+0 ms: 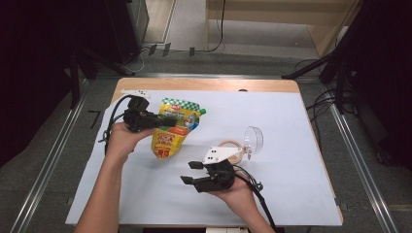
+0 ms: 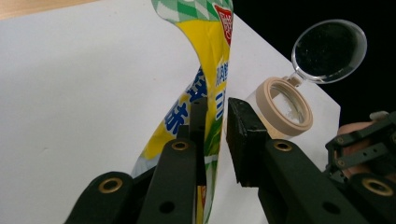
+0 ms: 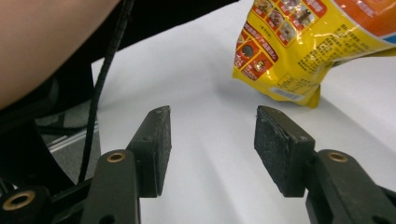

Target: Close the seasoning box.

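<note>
Pouch (image 1: 176, 127), a yellow refill pack with a green-checked top, lay toward the left of the white sheet (image 1: 272, 116) covering the counter (image 1: 204, 84), its printed face up and its top end pointing away from the person. Left tongs (image 1: 167, 121) reached over it from the left, held level in the left hand (image 1: 121, 138). In the left gripper view the pouch's edge (image 2: 212, 93) stood between the two black jaws: one pad lay against the film, while a narrow gap showed before the other, so the jaws were slightly parted and not pinching it. Right tongs (image 1: 192, 172) hung nearer the person, in the right hand (image 1: 238, 191), jaws plainly apart with nothing between them, well clear of the pouch's bottom corner (image 3: 299, 51). Just beyond that hand sat a clear jar (image 1: 232, 151) with a beige rim, lying on its side, its round transparent lid (image 1: 253, 138) flipped open
</note>
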`<action>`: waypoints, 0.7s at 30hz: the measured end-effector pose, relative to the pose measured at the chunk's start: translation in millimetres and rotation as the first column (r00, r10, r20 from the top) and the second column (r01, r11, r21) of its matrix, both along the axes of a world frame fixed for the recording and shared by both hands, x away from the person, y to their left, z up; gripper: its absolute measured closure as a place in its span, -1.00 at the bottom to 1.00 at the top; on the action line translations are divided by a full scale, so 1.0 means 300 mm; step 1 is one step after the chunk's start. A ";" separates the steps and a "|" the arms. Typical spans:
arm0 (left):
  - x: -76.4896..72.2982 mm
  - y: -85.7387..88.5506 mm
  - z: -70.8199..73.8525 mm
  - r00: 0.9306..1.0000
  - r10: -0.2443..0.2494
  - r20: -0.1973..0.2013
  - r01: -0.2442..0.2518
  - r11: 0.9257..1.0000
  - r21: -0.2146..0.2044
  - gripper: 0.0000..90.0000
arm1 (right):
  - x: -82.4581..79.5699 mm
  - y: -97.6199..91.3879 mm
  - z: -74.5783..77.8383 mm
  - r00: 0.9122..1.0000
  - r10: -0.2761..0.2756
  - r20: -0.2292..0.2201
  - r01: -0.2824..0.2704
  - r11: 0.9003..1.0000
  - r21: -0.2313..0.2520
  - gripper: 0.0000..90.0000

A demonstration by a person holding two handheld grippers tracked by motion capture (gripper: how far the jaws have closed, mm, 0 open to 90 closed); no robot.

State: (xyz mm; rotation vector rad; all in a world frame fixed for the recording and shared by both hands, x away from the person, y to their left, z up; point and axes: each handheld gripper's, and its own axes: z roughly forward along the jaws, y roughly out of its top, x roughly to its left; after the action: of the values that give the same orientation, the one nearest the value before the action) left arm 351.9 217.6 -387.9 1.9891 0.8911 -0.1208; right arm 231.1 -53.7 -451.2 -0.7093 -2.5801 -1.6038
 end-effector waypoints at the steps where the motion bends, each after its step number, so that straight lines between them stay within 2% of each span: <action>1: -0.003 0.003 0.001 1.000 -0.002 0.000 0.002 1.000 0.004 0.78 | 0.000 -0.002 0.002 1.000 0.003 0.002 -0.003 1.000 -0.005 0.06; 9: -0.030 0.051 -0.001 1.000 0.020 -0.009 -0.020 1.000 -0.004 0.64 | 0.007 -0.032 0.022 1.000 0.018 0.018 -0.018 0.999 -0.028 0.06; 13: -0.040 0.077 -0.003 1.000 0.023 -0.014 -0.023 1.000 -0.020 0.56 | 0.020 -0.048 0.026 1.000 0.019 -0.004 -0.019 1.000 -0.013 0.07; 16: -0.048 0.093 -0.002 1.000 0.006 -0.013 -0.007 0.999 -0.039 0.41 | 0.022 -0.056 0.030 1.000 0.024 -0.005 -0.024 0.999 -0.042 0.07; 21: -0.068 0.100 0.005 1.000 -0.008 0.006 0.008 1.000 -0.001 0.26 | 0.024 -0.086 0.034 0.999 0.036 -0.002 -0.036 0.998 -0.044 0.07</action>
State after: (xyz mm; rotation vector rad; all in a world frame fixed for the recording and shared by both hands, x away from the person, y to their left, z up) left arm 331.4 247.5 -386.5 1.9913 0.8797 -0.1201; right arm 238.3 -79.4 -441.1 -0.6624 -2.6187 -1.5408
